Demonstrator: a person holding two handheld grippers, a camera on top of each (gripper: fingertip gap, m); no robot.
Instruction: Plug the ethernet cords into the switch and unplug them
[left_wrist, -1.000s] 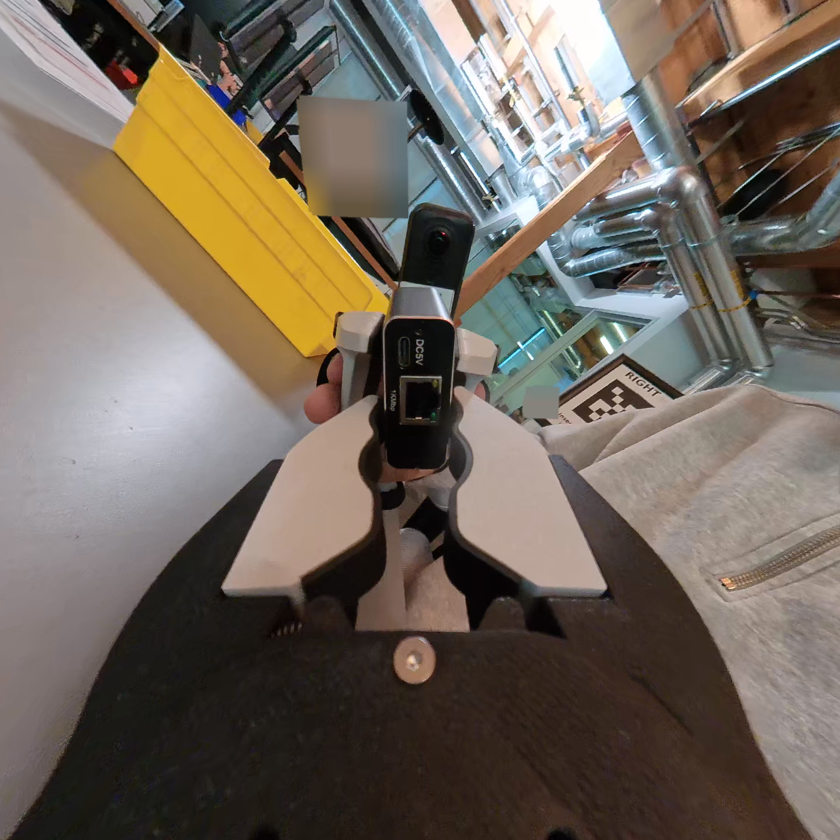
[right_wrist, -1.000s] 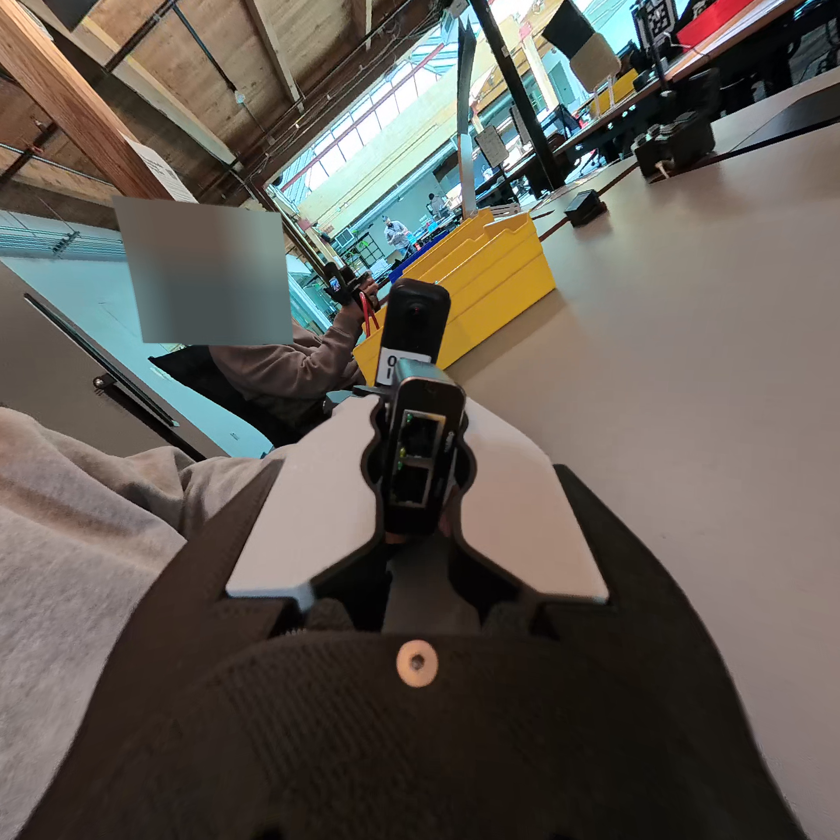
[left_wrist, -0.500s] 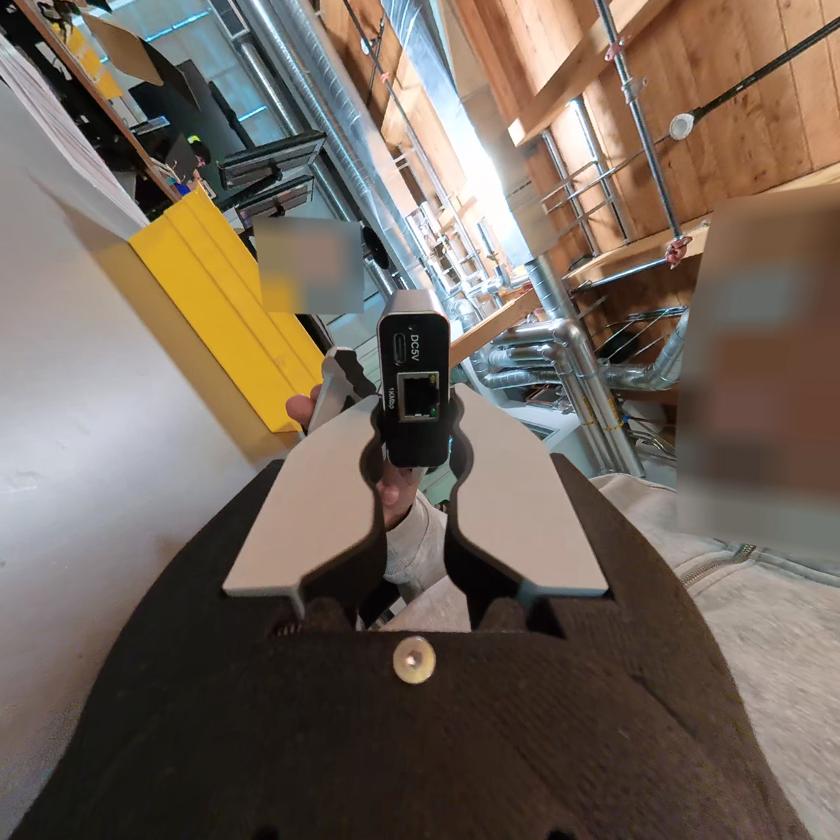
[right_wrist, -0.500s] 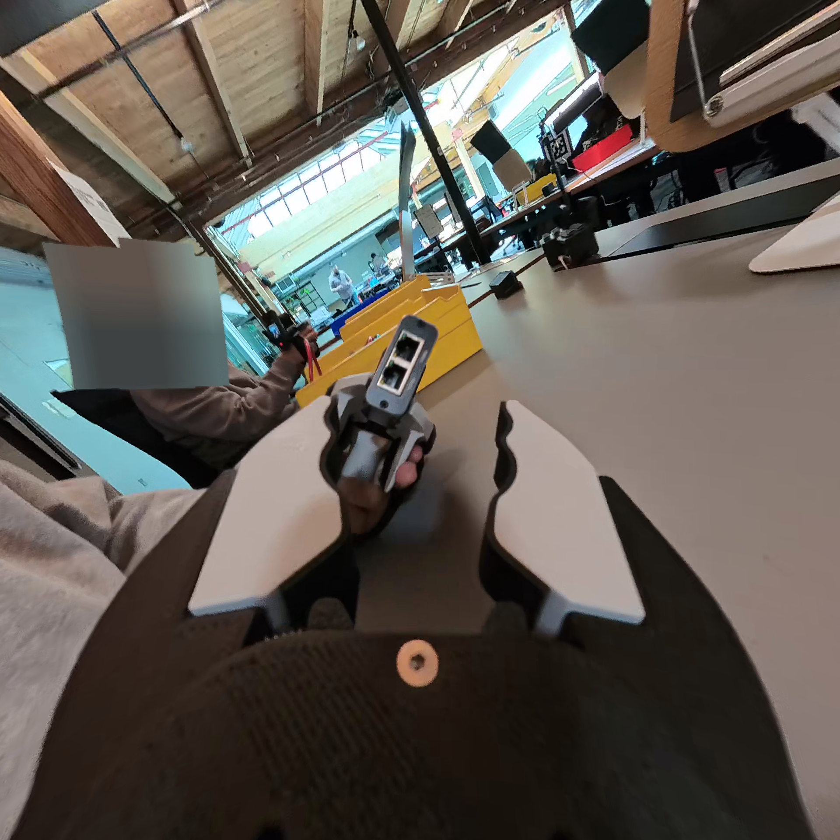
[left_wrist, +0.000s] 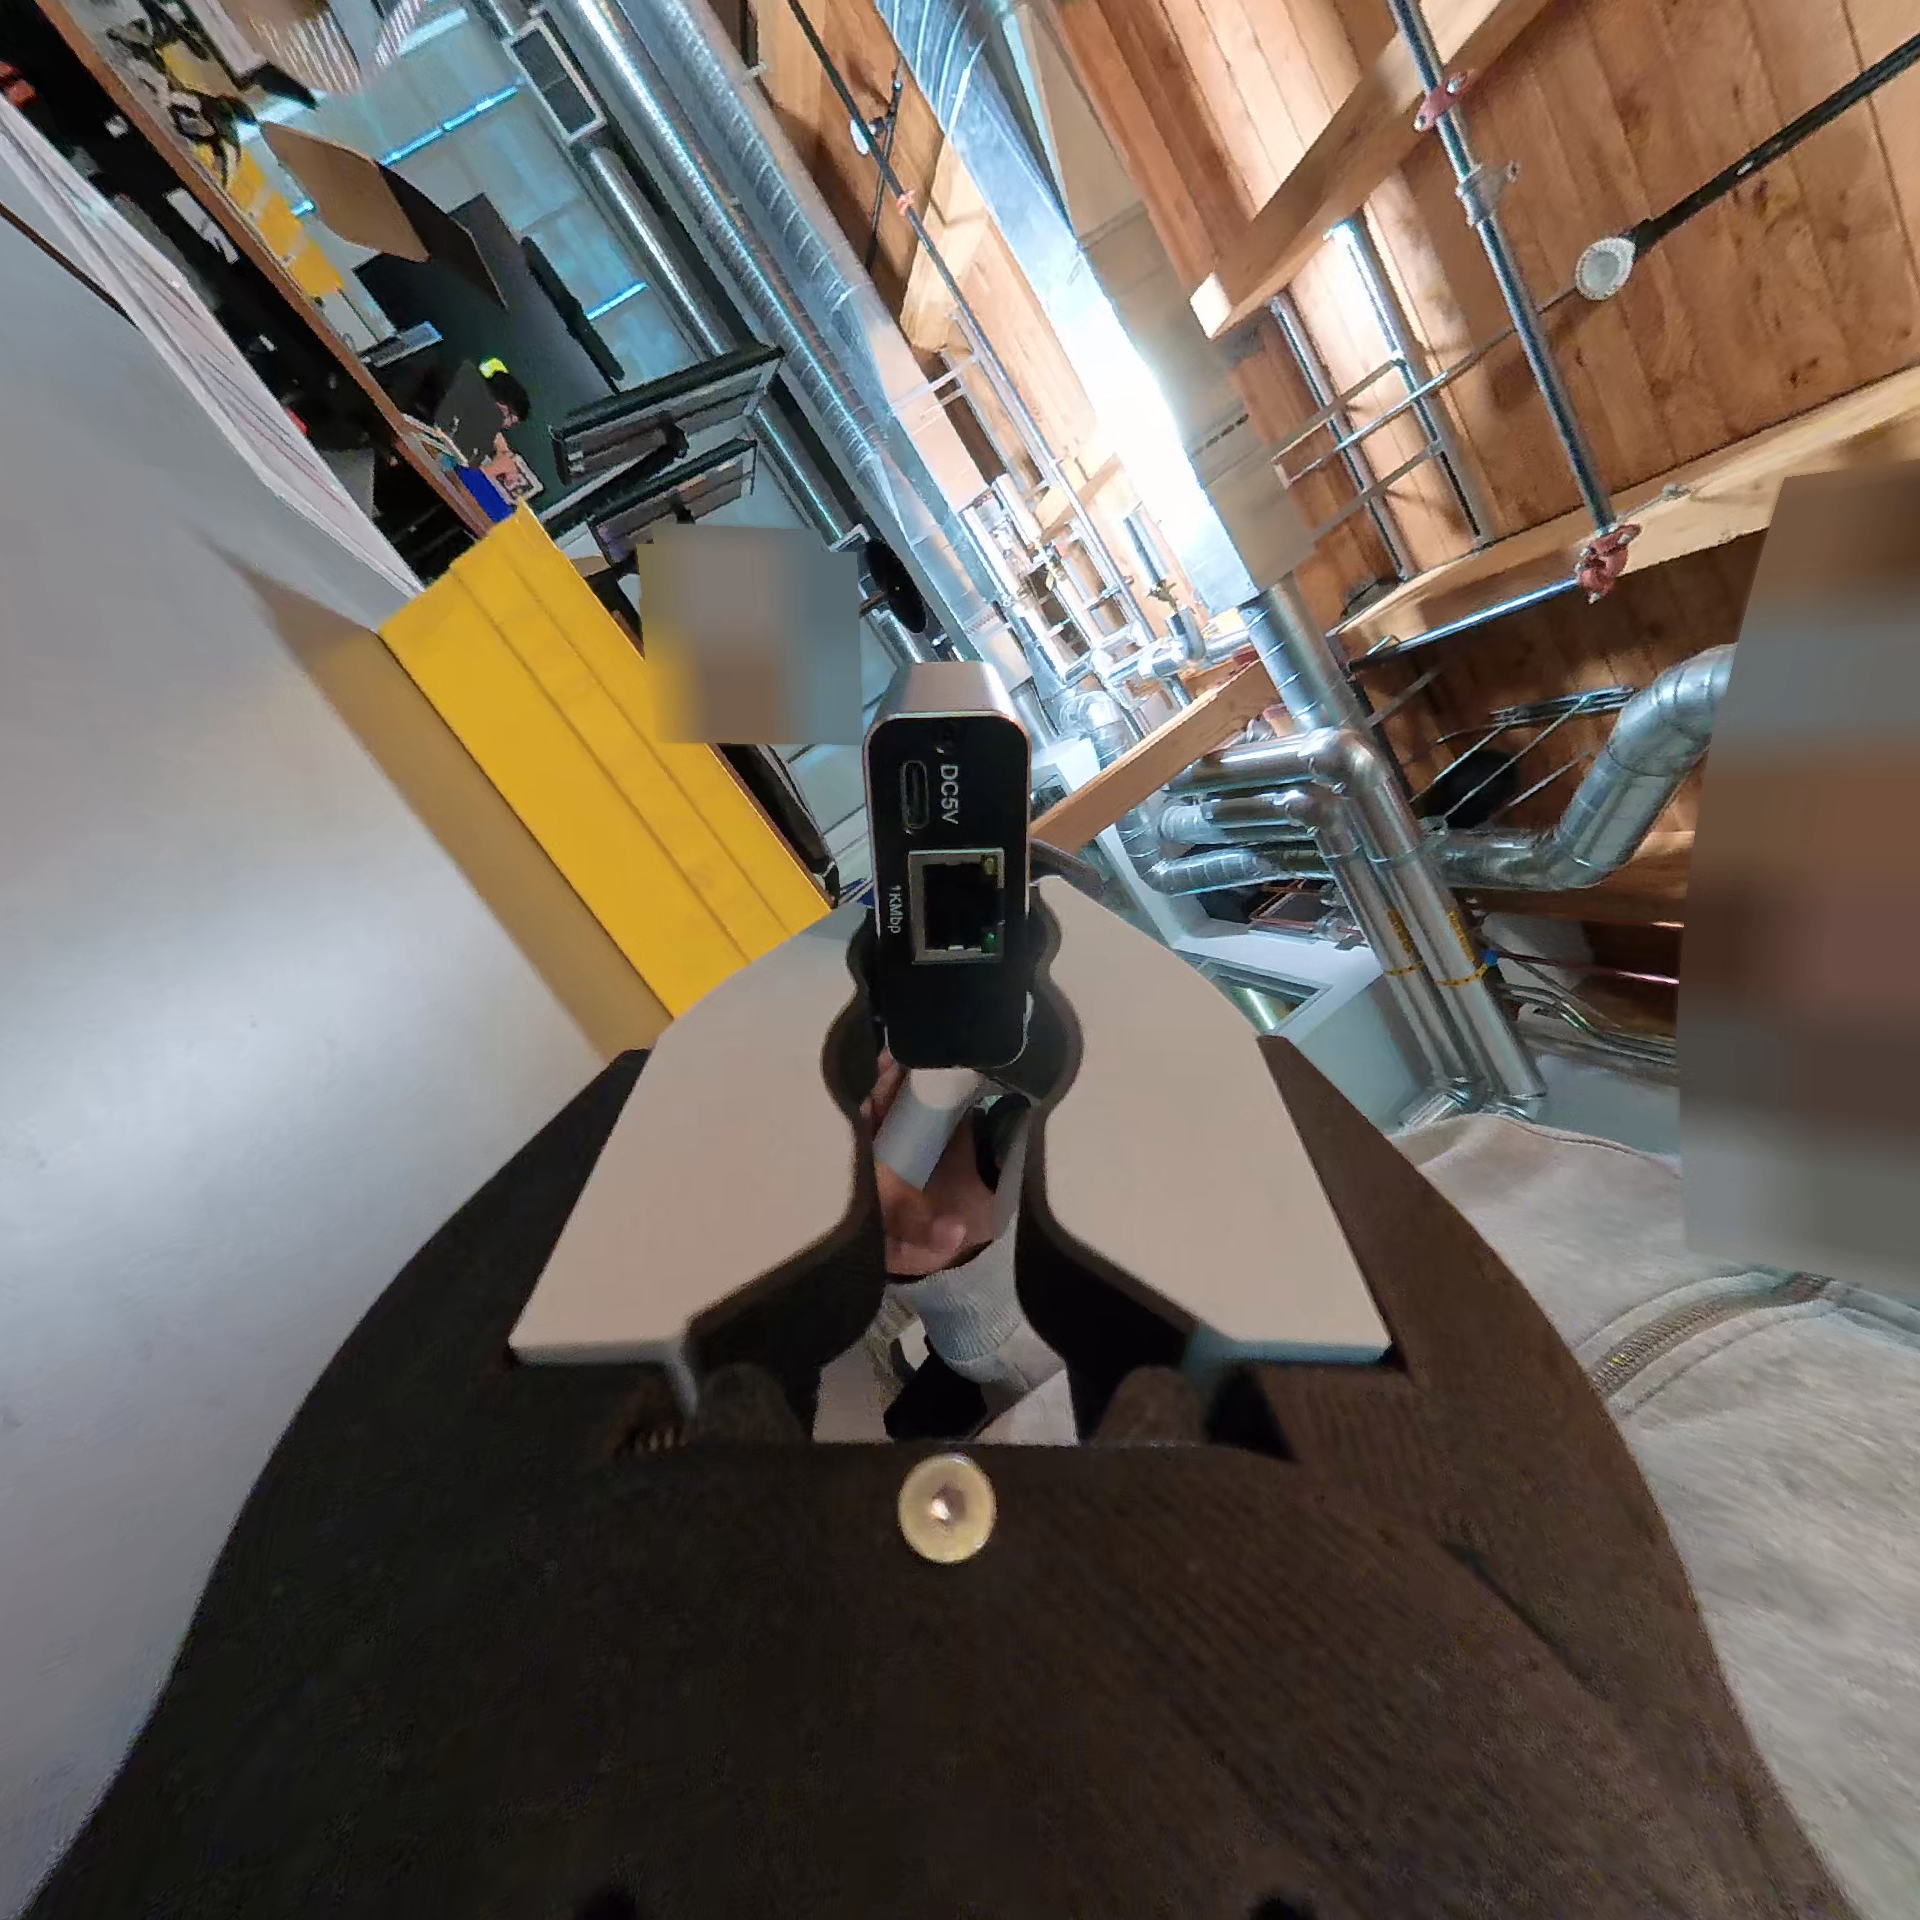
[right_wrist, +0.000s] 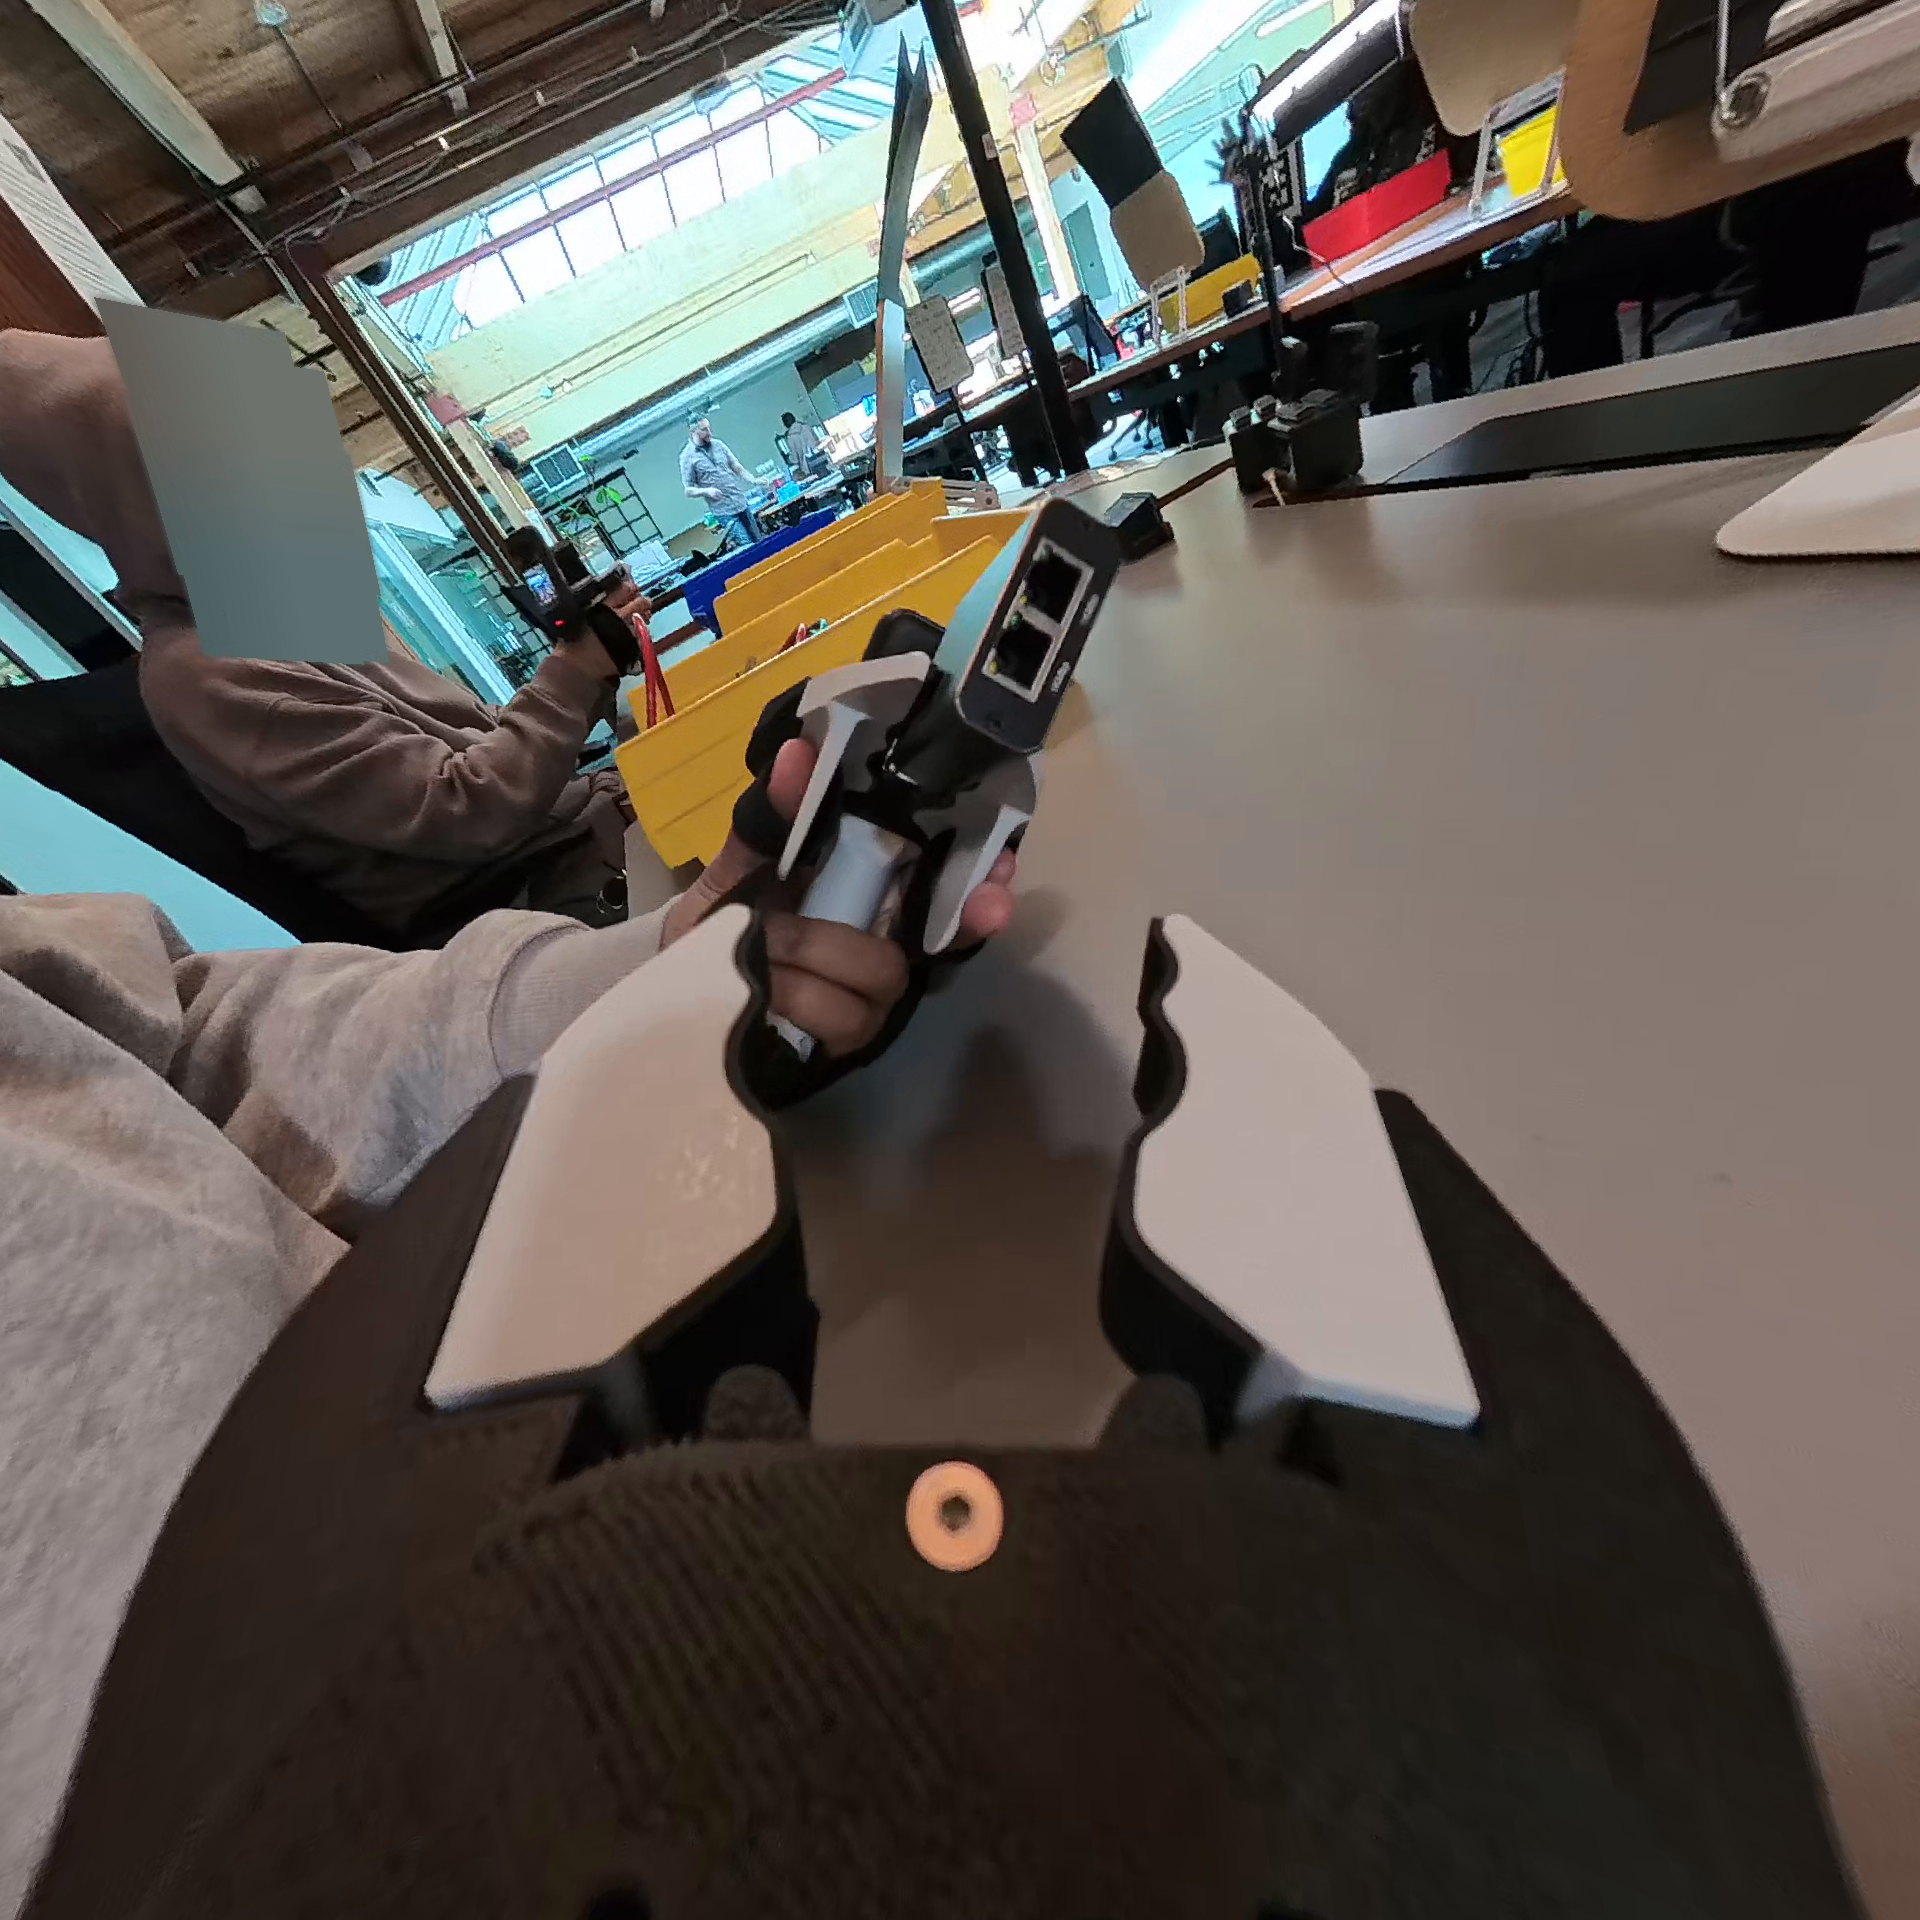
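The switch (left_wrist: 951, 831) is a small black box held upright in my left gripper (left_wrist: 951, 935), which is shut on its lower half. In the left wrist view its end with one ethernet port faces me. My right gripper (right_wrist: 951, 935) is open and empty above the table. In the right wrist view the left gripper (right_wrist: 914, 769) sits a short way ahead of it, and the switch (right_wrist: 1023, 634) it holds shows its two-port end. All the ports I see are empty. No ethernet cord is near either gripper.
Yellow bins (right_wrist: 727, 748) stand along the grey table (right_wrist: 1455, 831) behind the switch, also in the left wrist view (left_wrist: 582, 748). Another person (right_wrist: 364, 748) sits at the left holding a gripper by a red cable (right_wrist: 649, 675). A white stand base (right_wrist: 1829, 509) lies at the right.
My right gripper was shut on the switch's two-port end; it has let go, opened and drawn back. My left gripper has kept hold of the switch and tilted upward.
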